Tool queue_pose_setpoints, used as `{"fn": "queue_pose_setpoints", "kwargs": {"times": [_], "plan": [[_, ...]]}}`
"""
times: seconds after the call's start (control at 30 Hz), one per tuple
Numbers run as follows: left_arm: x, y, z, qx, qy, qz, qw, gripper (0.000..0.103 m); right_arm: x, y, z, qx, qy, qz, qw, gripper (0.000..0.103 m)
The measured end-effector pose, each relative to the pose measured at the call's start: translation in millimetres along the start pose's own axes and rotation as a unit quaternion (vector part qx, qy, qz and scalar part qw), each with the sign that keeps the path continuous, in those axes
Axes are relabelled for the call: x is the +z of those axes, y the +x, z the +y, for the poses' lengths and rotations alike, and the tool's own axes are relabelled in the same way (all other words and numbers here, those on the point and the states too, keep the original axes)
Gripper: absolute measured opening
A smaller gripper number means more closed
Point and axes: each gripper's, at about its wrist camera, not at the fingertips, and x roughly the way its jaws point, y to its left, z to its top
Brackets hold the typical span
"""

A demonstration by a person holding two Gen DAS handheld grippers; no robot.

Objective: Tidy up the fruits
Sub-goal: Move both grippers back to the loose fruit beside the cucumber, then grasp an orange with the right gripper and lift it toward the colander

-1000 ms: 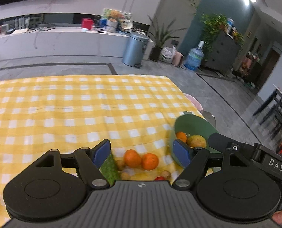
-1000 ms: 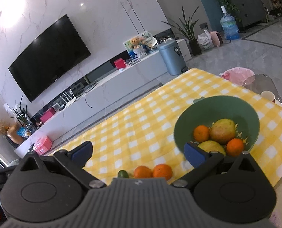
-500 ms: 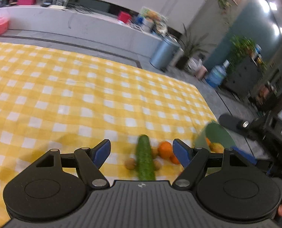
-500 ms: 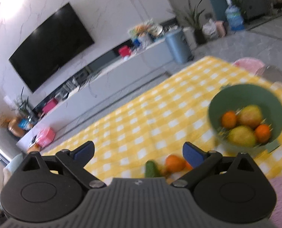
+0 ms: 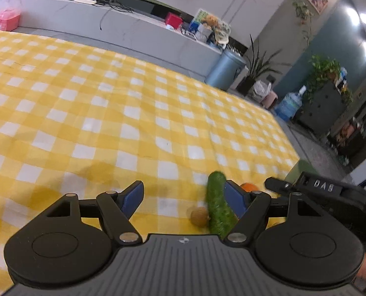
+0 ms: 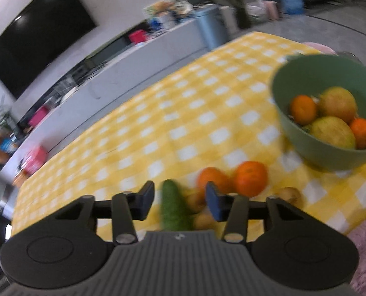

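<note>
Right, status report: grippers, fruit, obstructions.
Left gripper open, empty. Right gripper open, cucumber between its fingers, ungripped. Two oranges loose beside bowl. Small brown fruits crowd the cucumber.

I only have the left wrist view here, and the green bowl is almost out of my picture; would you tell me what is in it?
Observer: The green bowl holds two small oranges and two larger yellow-green fruits.
Operator: Thank you. How many oranges lie on the cloth? I see just one.
Observer: Two loose oranges lie side by side on the checked cloth, between the cucumber and the bowl.
Operator: Is the right gripper holding anything?
Observer: No; the right gripper is open, with the cucumber's end showing between its fingers.
</note>
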Motion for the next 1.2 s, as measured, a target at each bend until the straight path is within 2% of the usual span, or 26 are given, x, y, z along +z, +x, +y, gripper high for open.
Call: {"fn": "queue_pose_setpoints", "kwargs": {"times": [0.07,0.2,0.27,0.37,0.43,0.53,0.6,0.67,0.73,0.83,0.97,1.03,1.2], "plan": [[-3,12,-1,0.009,0.005,0.013,0.9999,0.086,2,8,-9,-0.012,0.003,-0.004,1.0,0.043],[-10,30,-11,0.053,0.033,0.03,0.9976,0.086,7,19,-18,-0.019,-0.012,-0.009,1.0,0.043],[-11,36,-12,0.059,0.04,0.037,0.9967,0.086,10,23,-14,-0.01,-0.039,-0.006,0.999,0.039],[-12,40,-10,0.067,0.042,0.04,0.9961,0.086,11,28,-2,-0.03,-0.104,0.0,0.994,0.034],[-10,41,-8,0.071,0.044,0.04,0.9957,0.086,7,30,12,-0.059,-0.181,-0.011,0.982,0.034],[-8,41,-5,0.078,0.039,0.04,0.9954,0.086,-9,40,30,-0.114,-0.298,-0.029,0.947,0.034],[-7,43,-2,0.082,0.034,0.042,0.9952,0.086,-16,49,33,-0.121,-0.337,-0.02,0.933,0.032],[-6,44,-1,0.083,0.032,0.047,0.995,0.086,-15,50,33,-0.112,-0.342,-0.017,0.933,0.032],[-5,45,2,0.063,0.024,0.056,0.9961,0.086,-13,51,31,-0.101,-0.34,-0.012,0.935,0.032],[-4,46,3,0.042,0.015,0.062,0.997,0.086,-17,52,30,-0.095,-0.356,-0.003,0.93,0.032],[-5,49,0,0.048,0.023,0.071,0.996,0.086,-23,63,33,-0.095,-0.363,0.018,0.927,0.036],[-6,50,1,0.049,0.019,0.076,0.9957,0.086,-31,64,34,-0.114,-0.379,0.01,0.918,0.035],[-6,49,3,0.049,0.015,0.075,0.9959,0.086,-32,66,35,-0.115,-0.38,0.006,0.918,0.033]]}}
